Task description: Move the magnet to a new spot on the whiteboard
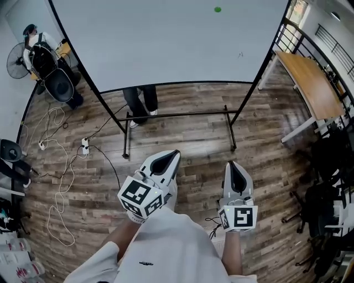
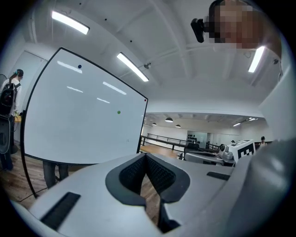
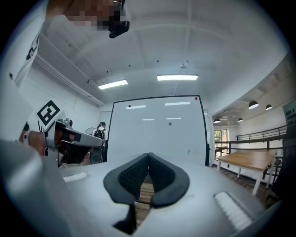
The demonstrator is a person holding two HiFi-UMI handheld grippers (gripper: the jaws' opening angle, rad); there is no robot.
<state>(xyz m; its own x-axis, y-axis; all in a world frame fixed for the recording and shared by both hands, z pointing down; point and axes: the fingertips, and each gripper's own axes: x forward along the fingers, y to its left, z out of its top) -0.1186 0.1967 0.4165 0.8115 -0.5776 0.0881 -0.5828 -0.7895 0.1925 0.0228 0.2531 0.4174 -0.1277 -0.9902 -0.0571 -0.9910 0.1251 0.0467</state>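
Left gripper (image 1: 175, 152), right gripper (image 1: 229, 164) closed, empty; magnet (image 1: 217, 9) on whiteboard (image 1: 166, 47).

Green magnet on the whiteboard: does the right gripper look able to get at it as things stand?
Probably not yet. The right gripper is shut and empty, well short of the whiteboard, with wooden floor between. Nothing blocks the green magnet, so stepping closer and opening should do.

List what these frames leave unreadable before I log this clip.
- Whiteboard top: head view, cut off by the upper edge.
- Green magnet: a tiny dot in all three views, so nothing beyond its colour can be told.
- Scribble on the board: head view, too small to read.
- Person behind the board: head view, only the legs show below it.
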